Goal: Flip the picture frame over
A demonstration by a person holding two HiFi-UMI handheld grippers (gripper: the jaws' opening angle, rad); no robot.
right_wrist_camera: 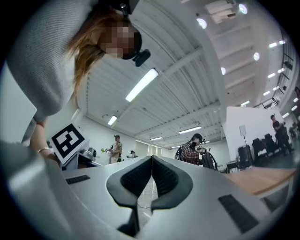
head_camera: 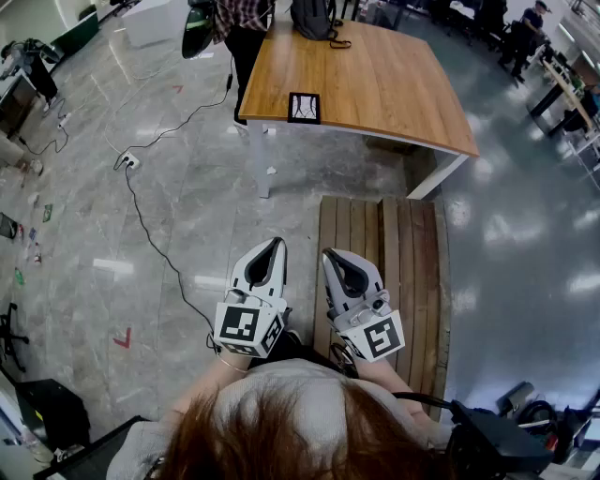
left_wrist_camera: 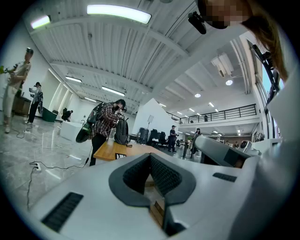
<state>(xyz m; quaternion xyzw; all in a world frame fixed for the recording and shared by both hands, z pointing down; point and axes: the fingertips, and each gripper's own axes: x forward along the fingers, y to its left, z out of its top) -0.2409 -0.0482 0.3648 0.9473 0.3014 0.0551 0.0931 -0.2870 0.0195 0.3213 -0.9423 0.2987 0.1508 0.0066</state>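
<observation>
Frame point(head_camera: 304, 108) sits at the table's point(head_camera: 394, 84) near edge, well apart from you. You hold the left gripper point(head_camera: 276, 244) and right gripper point(head_camera: 330, 254) side by side, both with jaws together and empty.

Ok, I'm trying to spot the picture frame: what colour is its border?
The picture frame has a black border; the head view shows it best.

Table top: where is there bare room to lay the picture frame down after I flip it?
The table is bare wood right of the picture frame, out to its right corner, and between the frame and the backpack. Only the far edge is crowded: the backpack, and a person standing at the far-left corner.
</observation>
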